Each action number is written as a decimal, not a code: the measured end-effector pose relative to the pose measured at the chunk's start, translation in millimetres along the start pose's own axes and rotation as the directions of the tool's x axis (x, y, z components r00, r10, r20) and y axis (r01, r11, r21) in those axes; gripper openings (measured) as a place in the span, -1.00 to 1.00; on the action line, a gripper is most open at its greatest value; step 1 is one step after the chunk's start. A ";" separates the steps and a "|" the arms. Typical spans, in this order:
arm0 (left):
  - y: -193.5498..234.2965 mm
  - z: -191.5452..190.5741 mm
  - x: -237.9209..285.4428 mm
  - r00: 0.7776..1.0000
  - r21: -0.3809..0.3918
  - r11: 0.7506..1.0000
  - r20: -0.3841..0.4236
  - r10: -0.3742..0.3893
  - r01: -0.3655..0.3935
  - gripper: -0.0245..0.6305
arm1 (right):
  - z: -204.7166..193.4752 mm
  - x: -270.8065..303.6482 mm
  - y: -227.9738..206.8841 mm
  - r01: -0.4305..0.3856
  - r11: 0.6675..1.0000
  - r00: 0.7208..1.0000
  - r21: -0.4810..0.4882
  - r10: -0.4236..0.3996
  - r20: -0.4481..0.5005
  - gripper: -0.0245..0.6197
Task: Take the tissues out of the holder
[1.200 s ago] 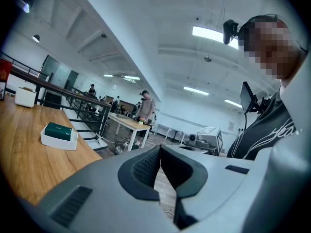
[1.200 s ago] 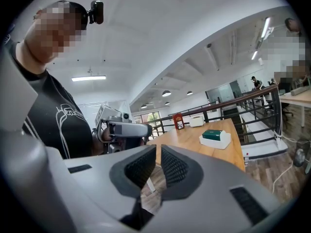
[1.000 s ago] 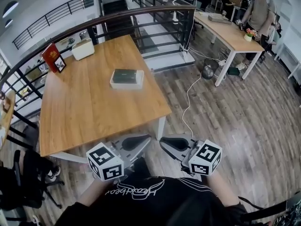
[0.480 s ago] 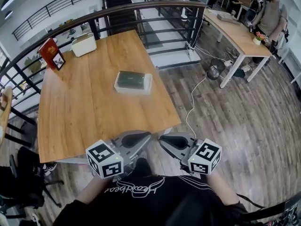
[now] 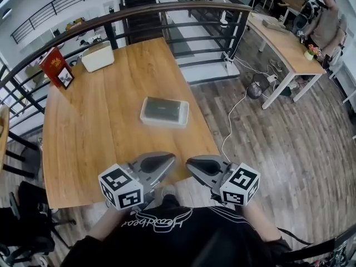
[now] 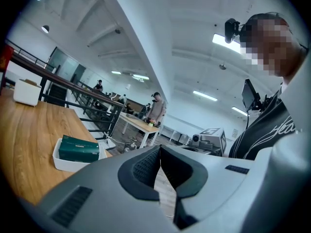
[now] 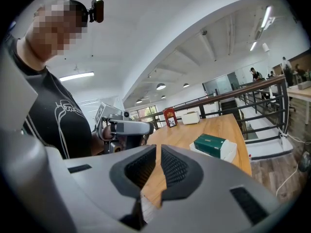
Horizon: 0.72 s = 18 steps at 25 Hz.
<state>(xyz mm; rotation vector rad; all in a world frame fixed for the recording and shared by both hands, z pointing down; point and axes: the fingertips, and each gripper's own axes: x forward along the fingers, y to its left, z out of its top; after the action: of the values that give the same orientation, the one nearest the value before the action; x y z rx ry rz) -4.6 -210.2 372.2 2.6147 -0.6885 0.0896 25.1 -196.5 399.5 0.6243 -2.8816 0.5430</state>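
The tissue holder is a white tray holding a dark green tissue pack. It lies on the wooden table, right of the middle. Both grippers hang close to my body at the table's near edge, well short of the holder. My left gripper is shut with nothing in it, and so is my right gripper. In the left gripper view the jaws meet, with the holder far off at the left. In the right gripper view the shut jaws point over the table, with the holder at the right.
A white box and a red book with a small picture frame stand at the table's far left. A black railing runs behind the table. A second desk with a person is at the right; a cable lies on the floor.
The table and holder have come nearer and lower in the head view as I step toward them. Both grippers stay shut and side by side.
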 end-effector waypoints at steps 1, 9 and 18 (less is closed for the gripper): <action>9.4 3.6 0.6 1.000 0.001 1.000 -0.002 0.000 0.000 -0.88 | 3.5 7.3 -5.8 0.002 1.000 1.000 0.000 -0.002 -0.002 -0.87; 78.1 23.0 6.3 1.000 0.004 1.000 -0.022 0.004 -0.004 -0.88 | 20.8 57.2 -50.7 0.035 0.999 0.999 -0.003 -0.035 -0.017 -0.87; 143.8 33.5 12.6 0.999 0.005 1.000 -0.045 0.022 -0.022 -0.88 | 25.4 109.2 -98.1 0.063 0.996 0.996 -0.057 -0.067 -0.067 -0.87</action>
<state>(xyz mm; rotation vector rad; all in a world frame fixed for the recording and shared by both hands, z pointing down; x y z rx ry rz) -64.6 -342.6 400.5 2.6016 -0.7026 0.1571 -33.6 -330.0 430.3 0.6751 -2.7909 0.4647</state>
